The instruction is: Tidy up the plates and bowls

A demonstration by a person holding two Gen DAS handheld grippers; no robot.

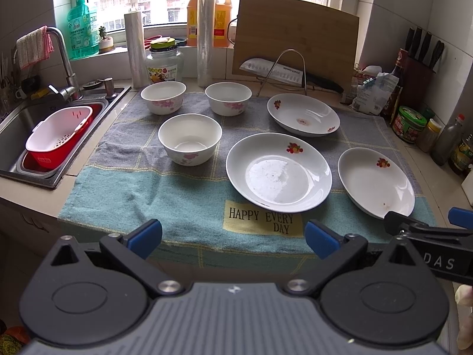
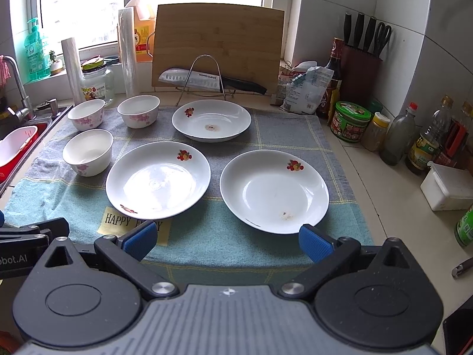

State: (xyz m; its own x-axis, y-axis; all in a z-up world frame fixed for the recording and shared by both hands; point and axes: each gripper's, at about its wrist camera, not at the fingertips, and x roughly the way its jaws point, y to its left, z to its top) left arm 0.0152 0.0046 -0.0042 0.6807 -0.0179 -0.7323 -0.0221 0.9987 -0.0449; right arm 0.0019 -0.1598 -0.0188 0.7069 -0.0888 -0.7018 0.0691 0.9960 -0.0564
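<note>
Three white plates with fruit prints lie on a towel: a middle plate (image 1: 279, 171) (image 2: 158, 180), a right plate (image 1: 375, 182) (image 2: 273, 190) and a far plate (image 1: 303, 114) (image 2: 211, 119). Three white bowls with pink flowers stand to the left: a near bowl (image 1: 189, 138) (image 2: 87, 151), a far left bowl (image 1: 163, 97) (image 2: 86, 114) and a far right bowl (image 1: 228, 98) (image 2: 138, 114). My left gripper (image 1: 233, 239) is open and empty at the towel's near edge. My right gripper (image 2: 227, 241) is open and empty, just short of the right plate.
A grey and teal towel (image 1: 177, 195) covers the counter. A sink (image 1: 17, 124) with a red and white basket (image 1: 59, 136) is at the left. A cutting board (image 2: 218, 44), a knife on a wire rack (image 2: 207, 81), jars and bottles (image 2: 396, 136) line the back and right.
</note>
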